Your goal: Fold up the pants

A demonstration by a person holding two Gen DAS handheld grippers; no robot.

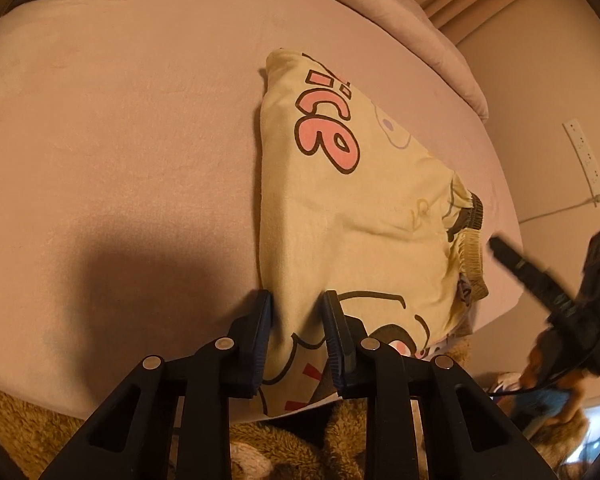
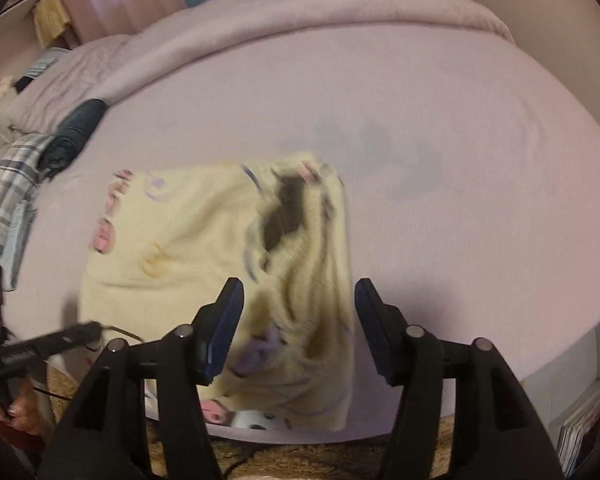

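Observation:
Pale yellow pants (image 1: 360, 200) with pink cartoon lettering lie folded on the pink bed sheet (image 1: 120, 140). My left gripper (image 1: 298, 320) stands at their near left corner, its pads closed on a bunch of the yellow fabric. In the right wrist view the pants (image 2: 172, 248) are blurred, with the dark-lined waistband end (image 2: 284, 216) crumpled near me. My right gripper (image 2: 296, 312) is open and straddles that end without touching it. In the left wrist view one of its fingers (image 1: 516, 264) shows just beyond the waistband, at the bed's right edge.
A rolled duvet (image 2: 300, 12) lines the far side of the bed. A dark rolled garment (image 2: 76, 132) and plaid clothes (image 2: 12, 184) lie at its left. Brown fluffy fabric (image 1: 340, 432) is below the near edge. A power strip (image 1: 586, 160) hangs on the right wall.

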